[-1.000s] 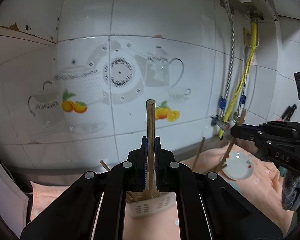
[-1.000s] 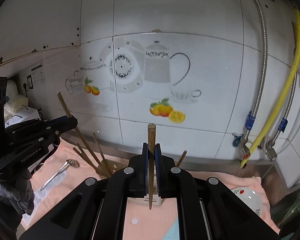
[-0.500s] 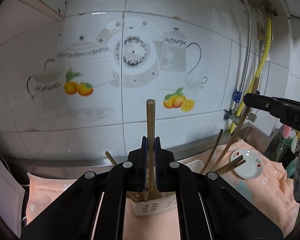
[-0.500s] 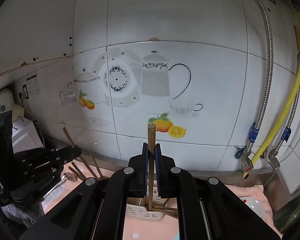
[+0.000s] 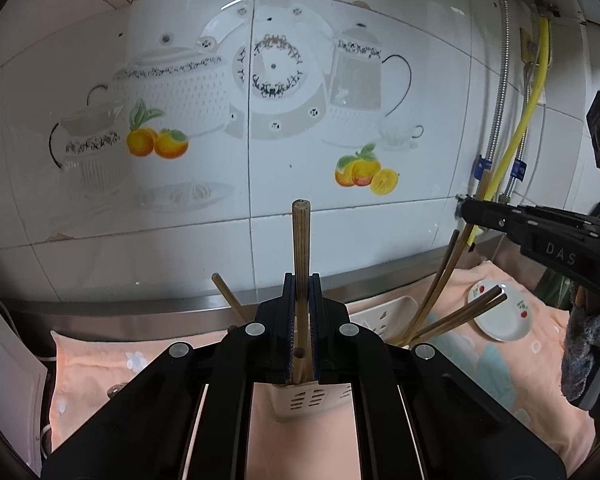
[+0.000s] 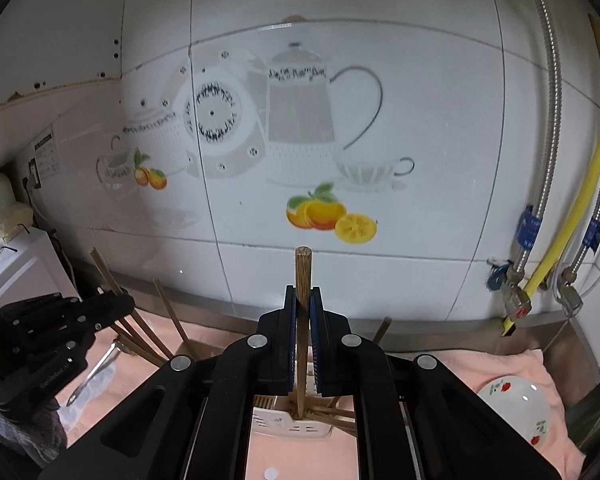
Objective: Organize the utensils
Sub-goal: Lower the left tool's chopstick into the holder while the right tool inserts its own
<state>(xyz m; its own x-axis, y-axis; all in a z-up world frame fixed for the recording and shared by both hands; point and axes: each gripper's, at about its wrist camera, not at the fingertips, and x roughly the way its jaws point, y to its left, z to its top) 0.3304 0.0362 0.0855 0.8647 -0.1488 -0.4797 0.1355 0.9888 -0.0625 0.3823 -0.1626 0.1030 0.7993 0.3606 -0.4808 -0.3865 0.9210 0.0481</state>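
Each claw, left (image 5: 301,320) and right (image 6: 303,328), grips one upright brown wooden chopstick (image 5: 301,248) above the white slotted plastic holder (image 5: 312,400) on the counter; lower vertically, clear of leaning sticks, then release.

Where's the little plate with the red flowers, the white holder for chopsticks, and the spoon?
plate (image 6: 516,408), right wrist view, white middle.
chopstick holder (image 5: 312,400), left wrist view, slotted front wall.
spoon (image 6: 96,372), right wrist view, metal handle.
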